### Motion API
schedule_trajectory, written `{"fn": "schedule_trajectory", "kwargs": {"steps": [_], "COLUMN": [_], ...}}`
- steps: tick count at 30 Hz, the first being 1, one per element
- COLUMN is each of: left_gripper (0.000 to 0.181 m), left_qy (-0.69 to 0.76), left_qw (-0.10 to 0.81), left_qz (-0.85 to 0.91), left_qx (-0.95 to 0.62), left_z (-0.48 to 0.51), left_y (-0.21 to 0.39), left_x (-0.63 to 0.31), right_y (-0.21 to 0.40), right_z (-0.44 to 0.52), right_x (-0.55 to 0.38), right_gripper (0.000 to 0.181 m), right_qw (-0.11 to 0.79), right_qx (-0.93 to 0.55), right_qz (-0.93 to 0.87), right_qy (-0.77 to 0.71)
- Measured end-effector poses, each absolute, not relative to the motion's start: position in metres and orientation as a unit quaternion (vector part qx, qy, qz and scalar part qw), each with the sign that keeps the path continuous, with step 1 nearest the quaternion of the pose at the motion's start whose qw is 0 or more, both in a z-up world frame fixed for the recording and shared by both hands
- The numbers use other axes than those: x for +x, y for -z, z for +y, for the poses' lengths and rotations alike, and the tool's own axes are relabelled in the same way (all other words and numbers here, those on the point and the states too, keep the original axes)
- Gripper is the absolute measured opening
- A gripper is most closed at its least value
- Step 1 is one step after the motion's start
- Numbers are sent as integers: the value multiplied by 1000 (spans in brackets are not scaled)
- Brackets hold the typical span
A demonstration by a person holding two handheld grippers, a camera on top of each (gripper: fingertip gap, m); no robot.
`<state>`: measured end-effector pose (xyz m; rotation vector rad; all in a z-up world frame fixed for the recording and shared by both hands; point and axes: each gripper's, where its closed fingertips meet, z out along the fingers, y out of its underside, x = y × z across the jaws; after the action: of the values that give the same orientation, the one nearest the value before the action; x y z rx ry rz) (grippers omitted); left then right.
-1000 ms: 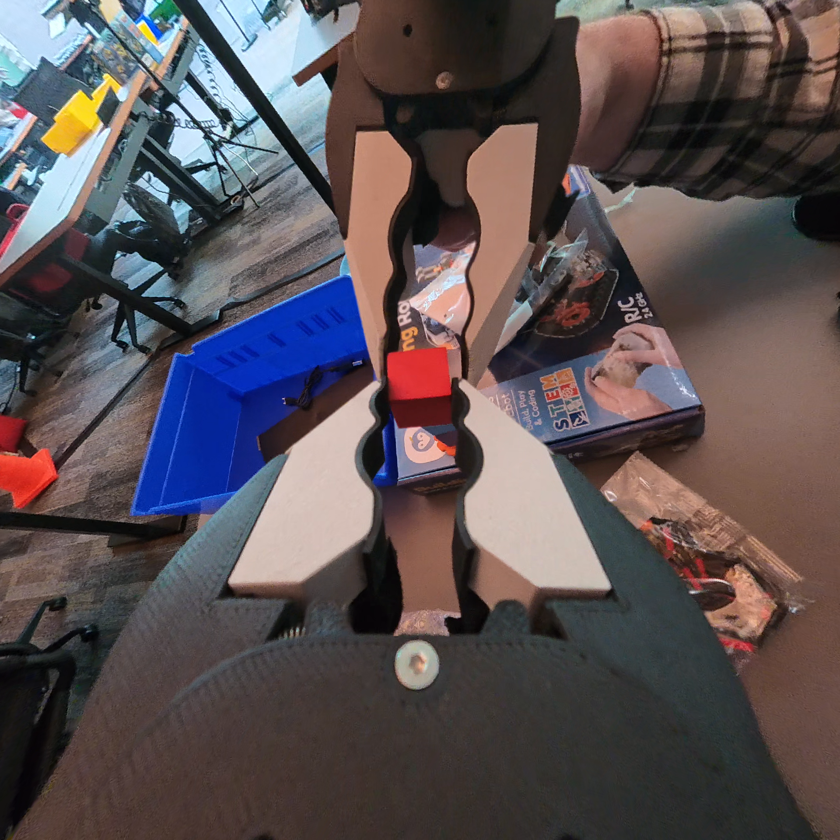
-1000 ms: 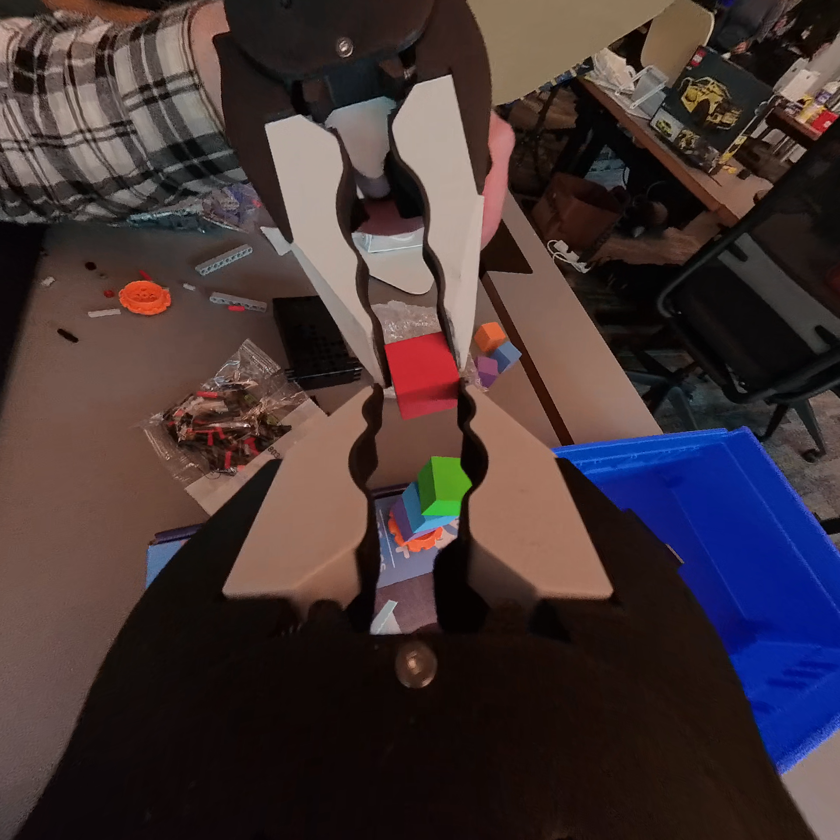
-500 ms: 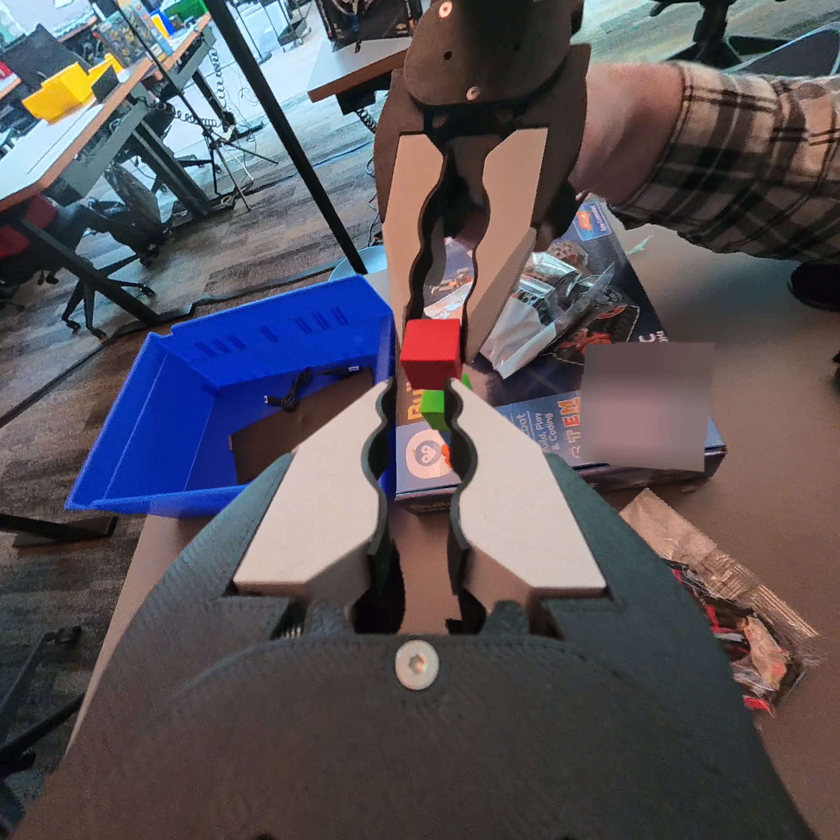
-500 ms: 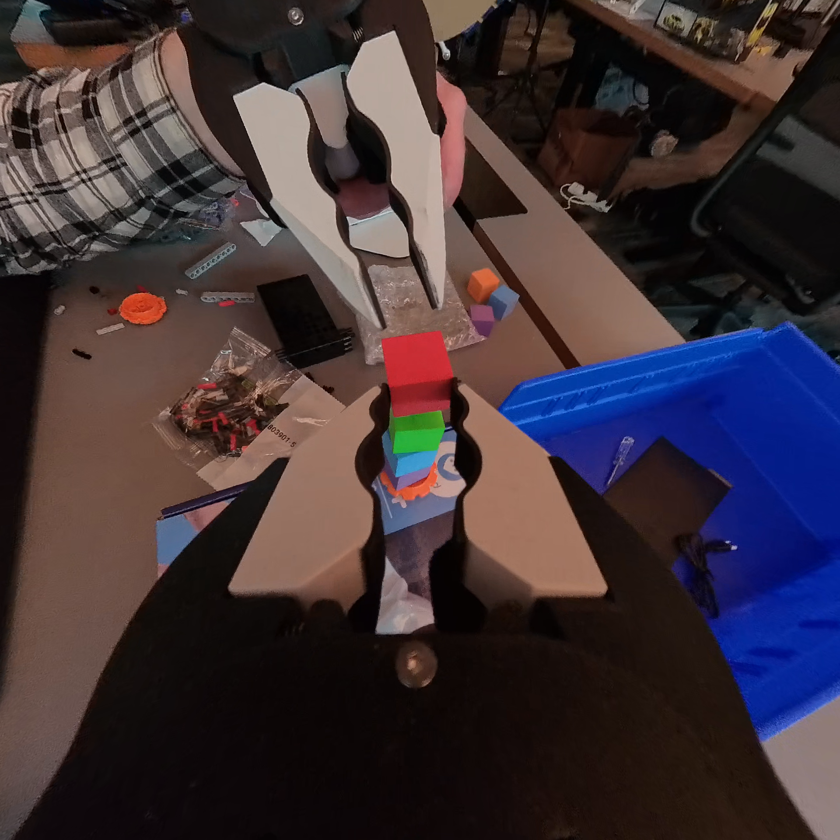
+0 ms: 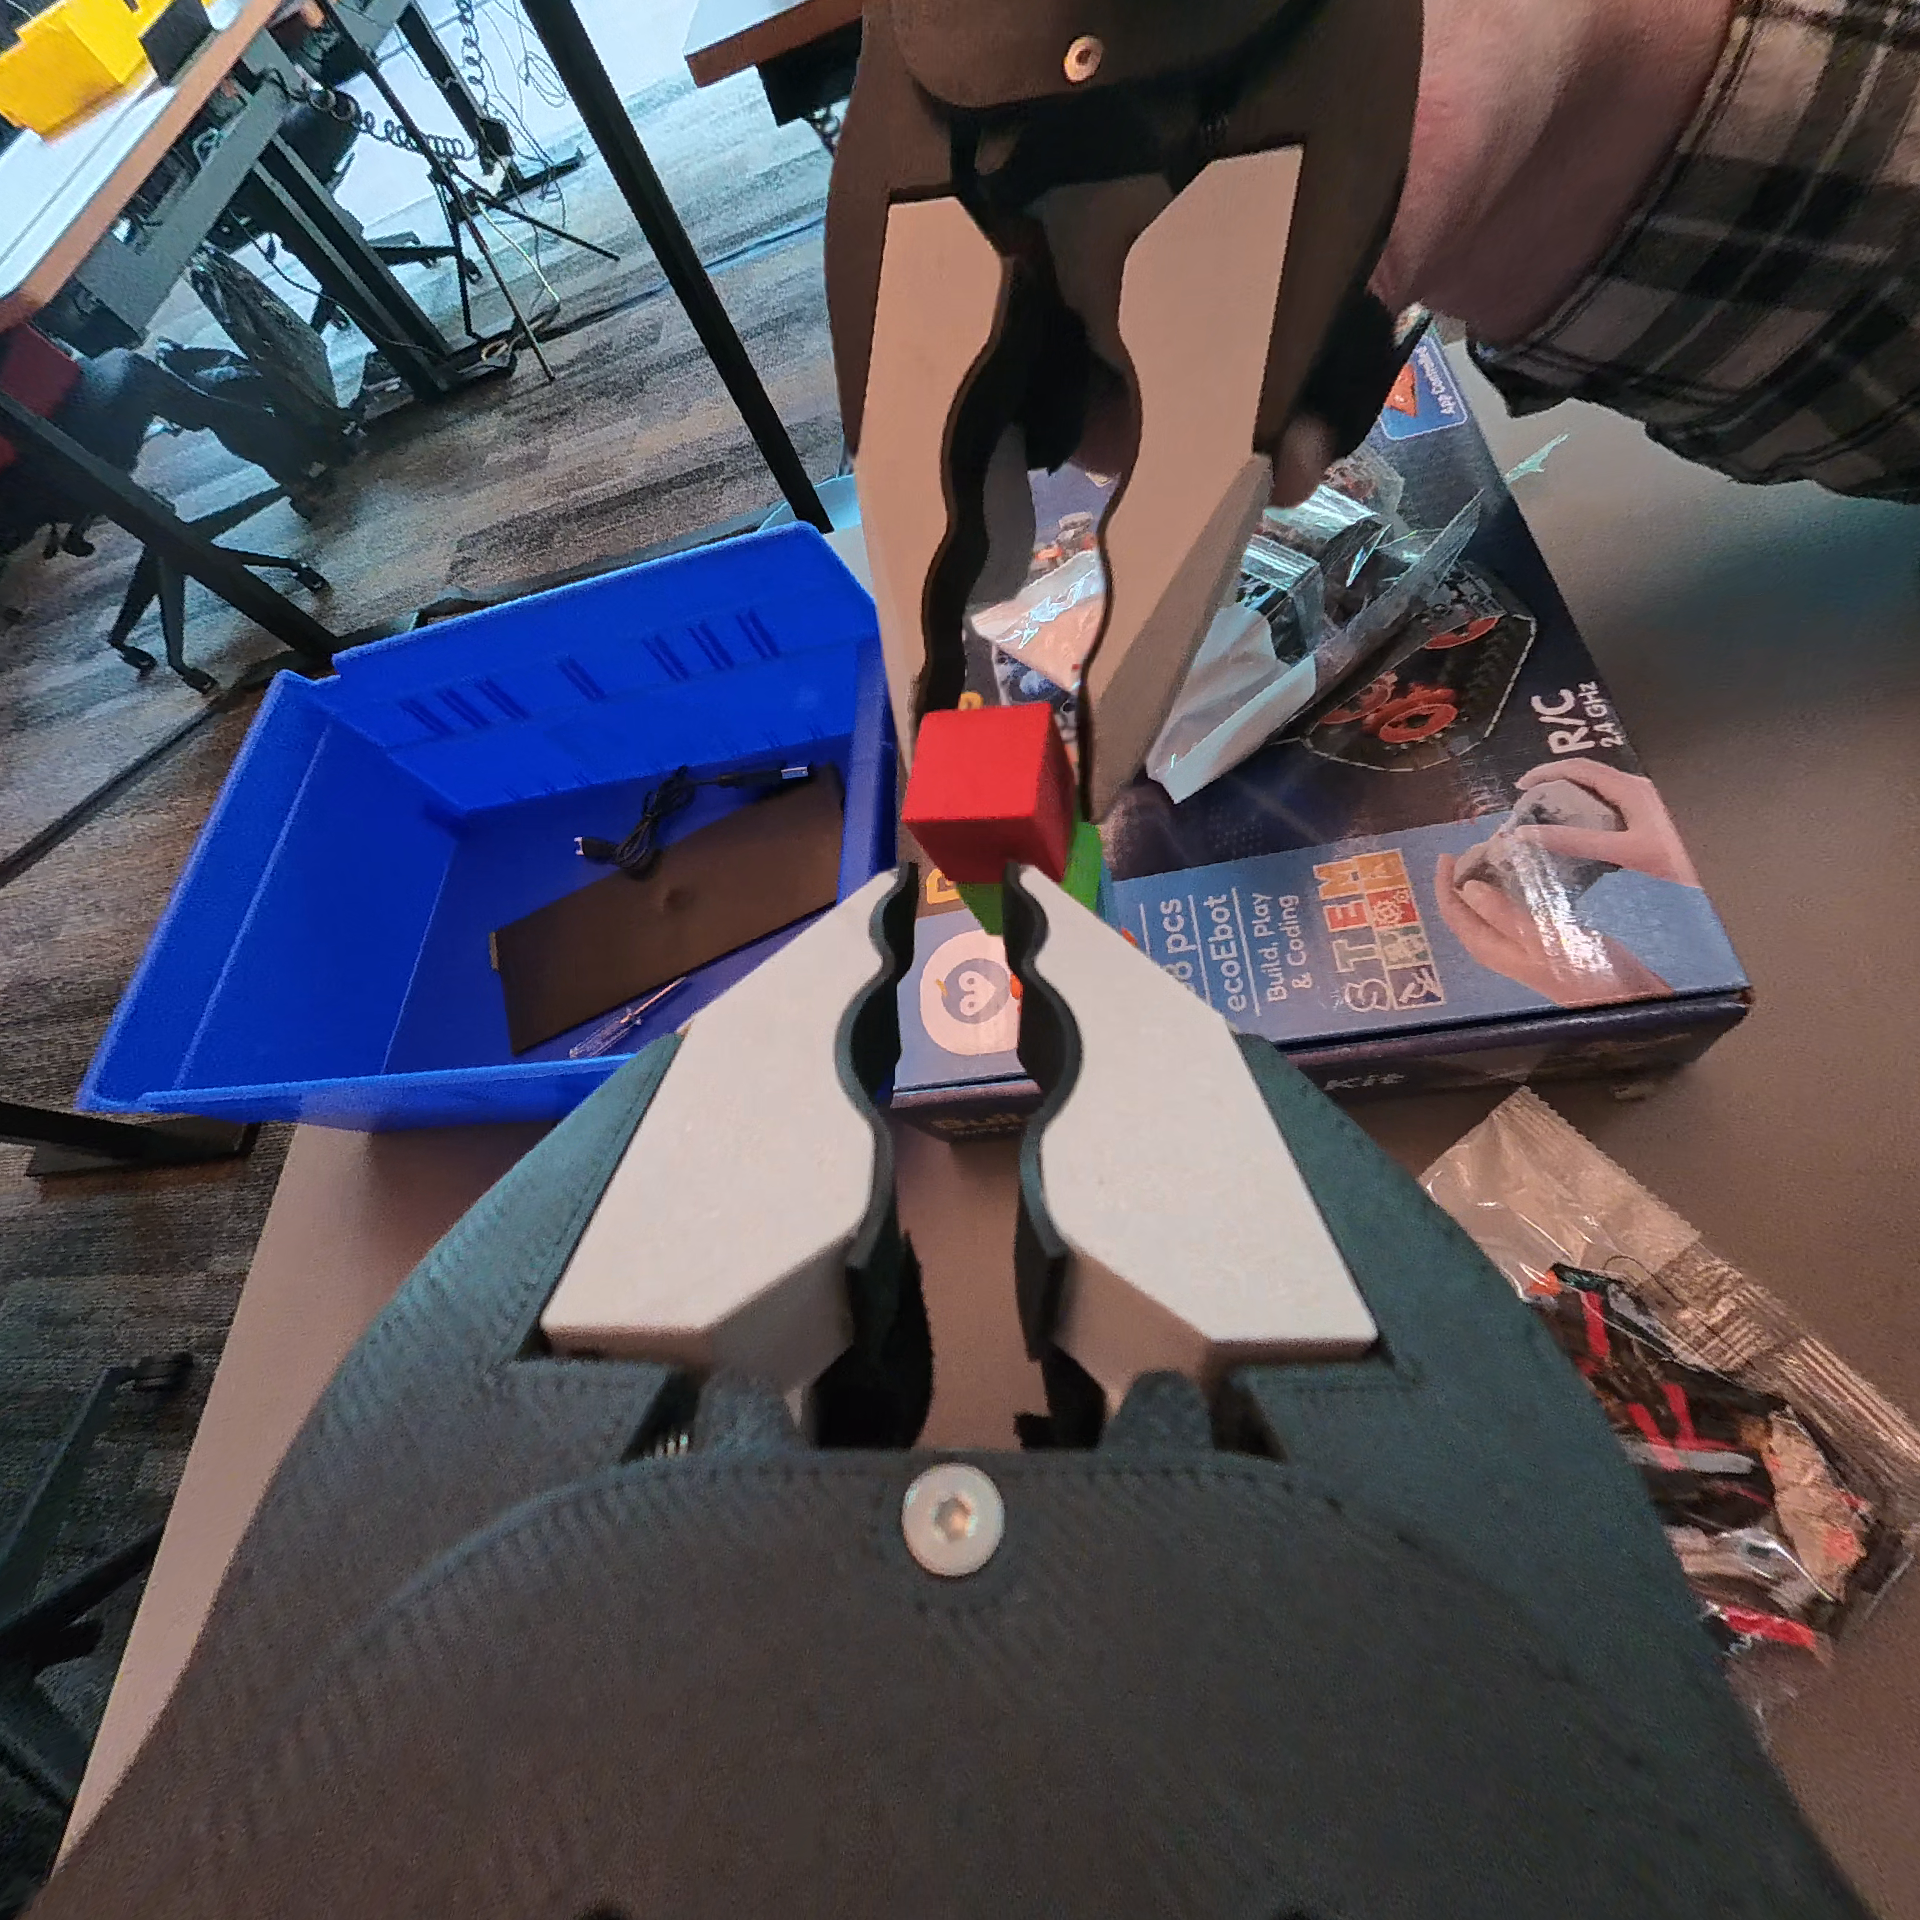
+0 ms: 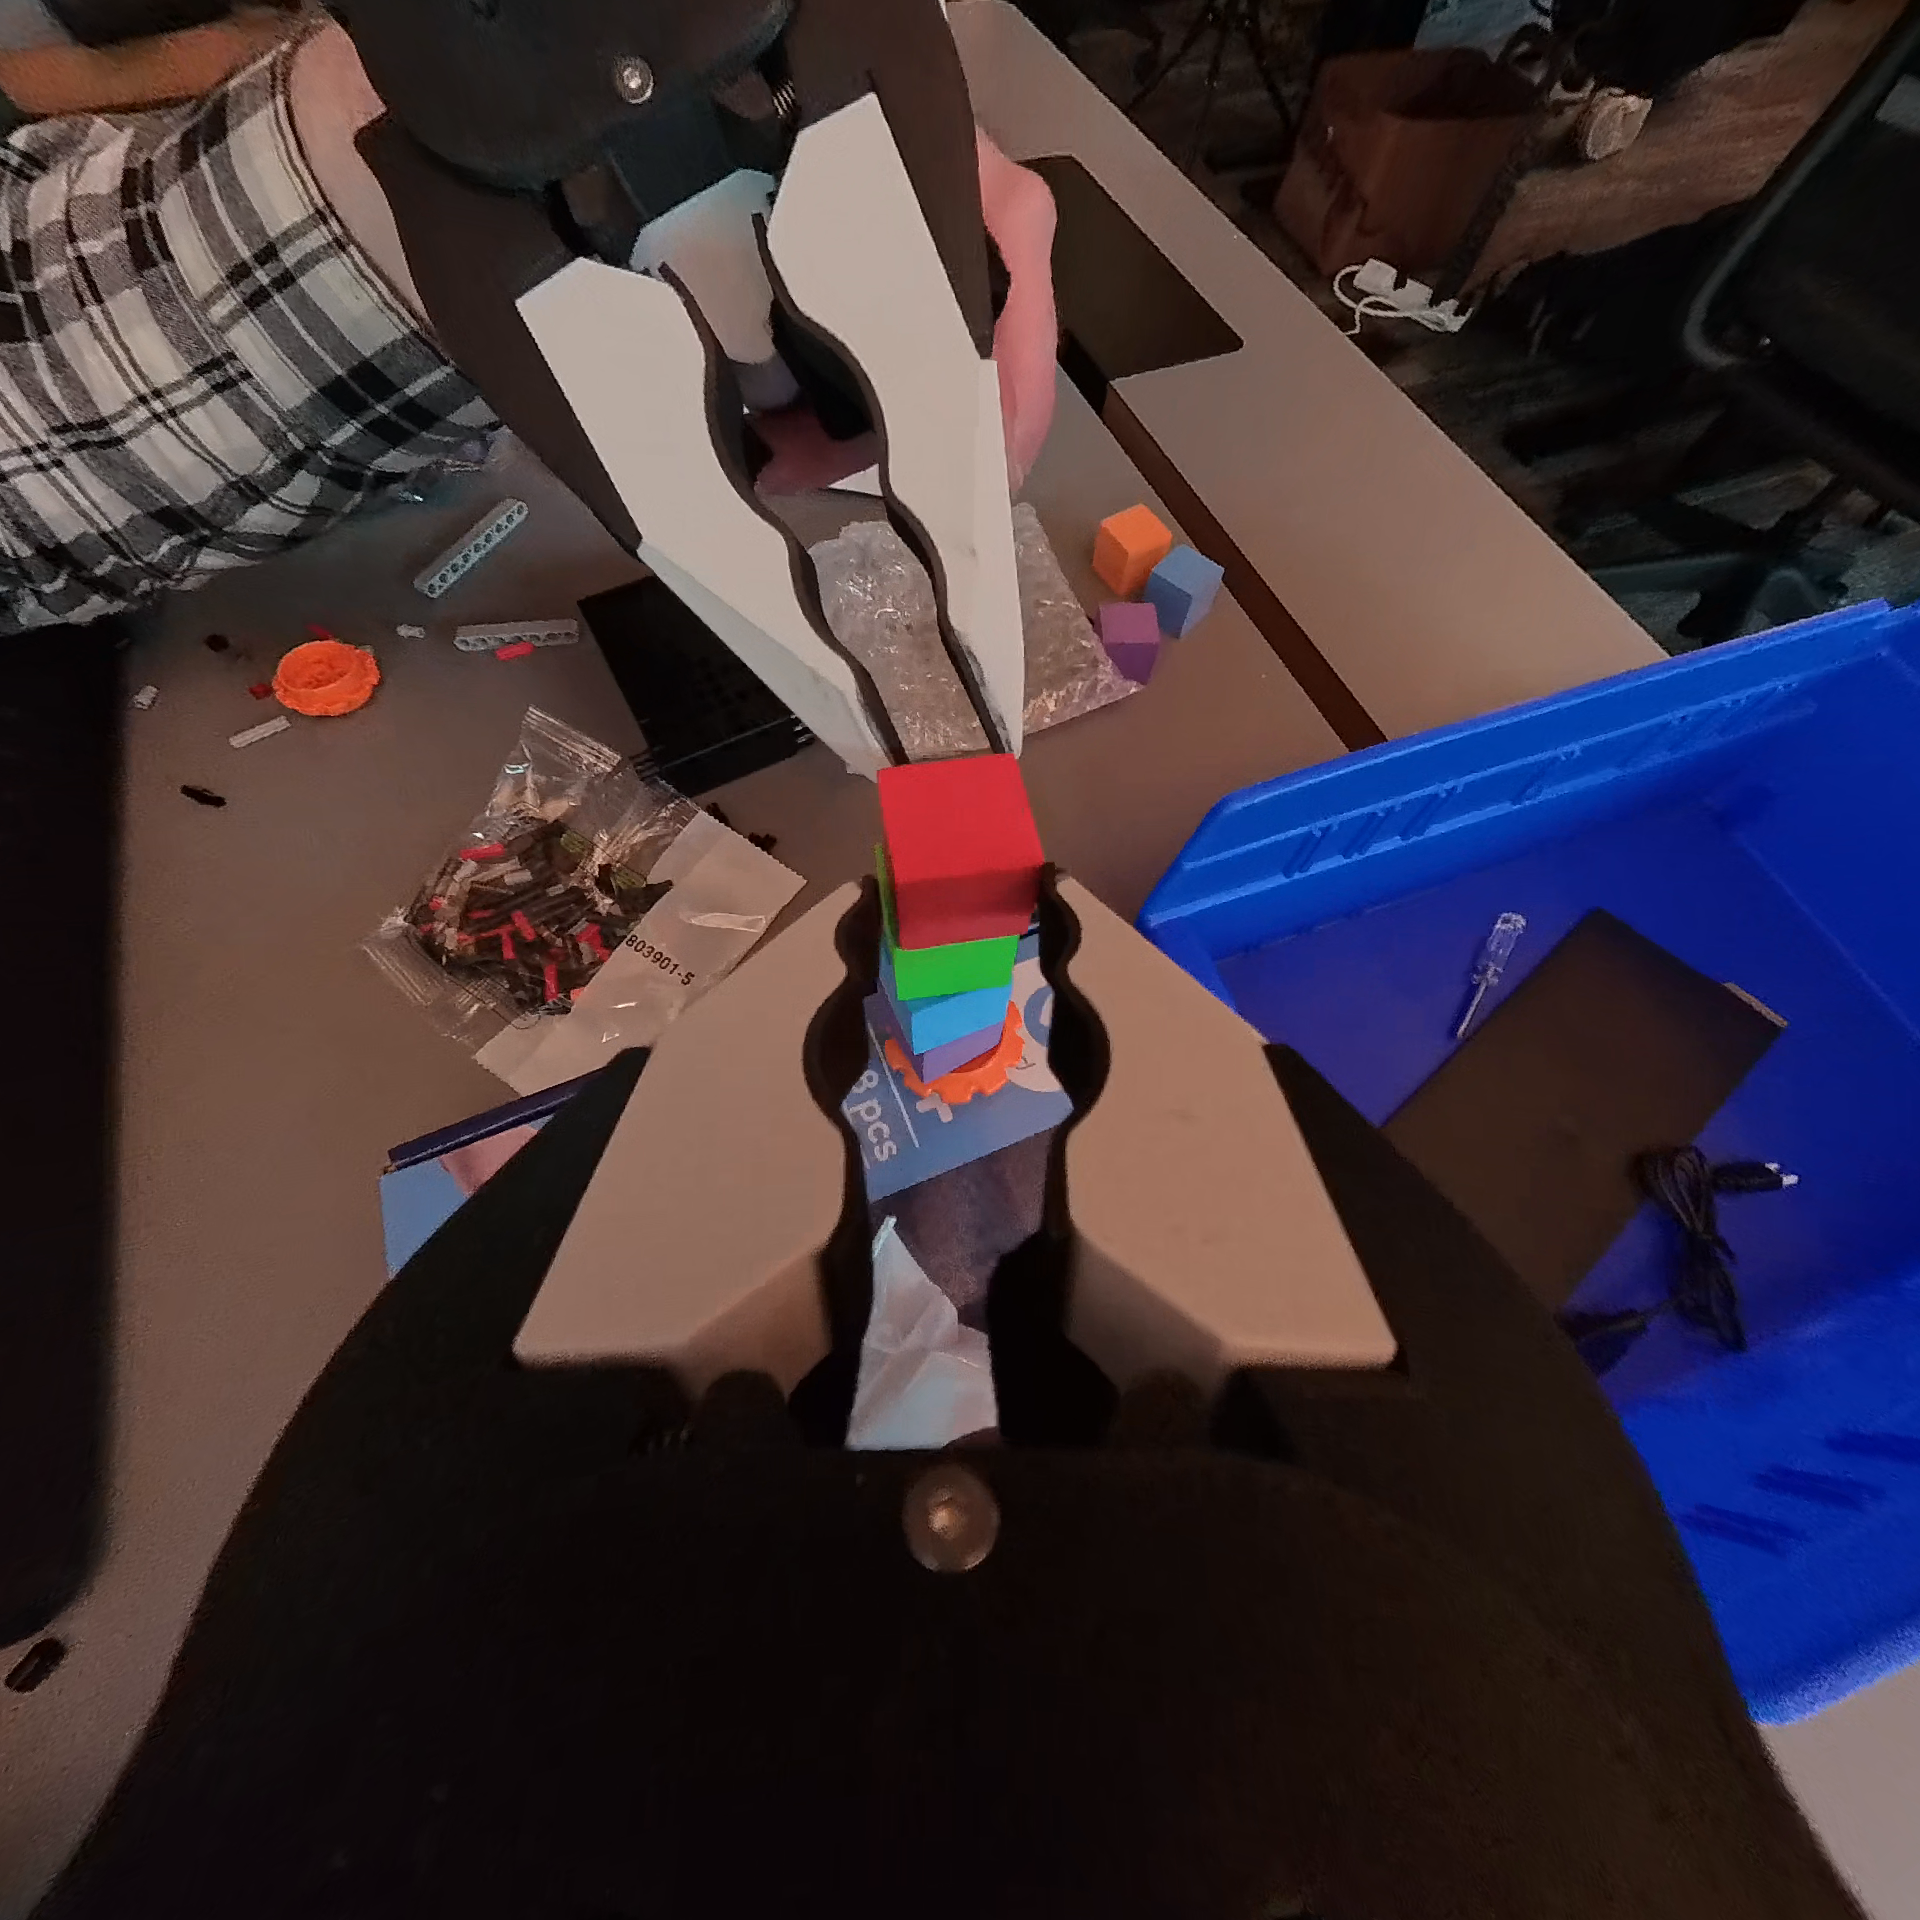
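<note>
Right claw [image 6: 956, 894] pinching red cube [image 6: 956, 847] atop block stack, left claw [image 5: 961, 883] spread opposite, blue bin [image 6: 1662, 935] beside, parts bag [image 6: 540, 904] on tabletop [image 6: 260, 1039].

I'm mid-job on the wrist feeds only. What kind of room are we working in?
Most likely a shared office or maker-style workspace. Other desks on black legs stand across a carpeted floor, an office chair sits beside the table, and a robot kit box and a bag of small parts lie on it.

Both cameras look steeply down, close over the block stack [image 6: 951, 935] on the table [image 6: 260, 1091], from opposite sides. Each faces the other; both share the stack and blue bin [image 5: 312, 831].
</note>
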<state>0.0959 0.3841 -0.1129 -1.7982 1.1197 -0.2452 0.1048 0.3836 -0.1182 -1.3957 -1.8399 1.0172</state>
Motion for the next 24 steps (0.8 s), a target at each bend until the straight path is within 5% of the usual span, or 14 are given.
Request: {"fn": "schedule_trajectory", "kwargs": {"steps": [7, 14, 20, 24], "left_gripper": [19, 29, 46, 41], "left_qy": [18, -80, -36, -42], "left_qw": [474, 337, 281, 269], "left_qz": [417, 328, 236, 190], "left_qx": [-776, -879, -929, -943], "left_z": [398, 416, 412, 412], "left_y": [119, 199, 240, 245], "left_x": [28, -94, -106, -109], "right_y": [107, 89, 87, 88], "right_z": [386, 390, 393, 394], "right_x": [108, 110, 111, 111], "right_gripper": [43, 40, 38, 38], "right_qw": [318, 344, 348, 348], "right_qx": [-523, -514, -517, -518], "right_qz": [-684, -667, -661, -661], "right_qy": [-398, -415, -418, -417]}}
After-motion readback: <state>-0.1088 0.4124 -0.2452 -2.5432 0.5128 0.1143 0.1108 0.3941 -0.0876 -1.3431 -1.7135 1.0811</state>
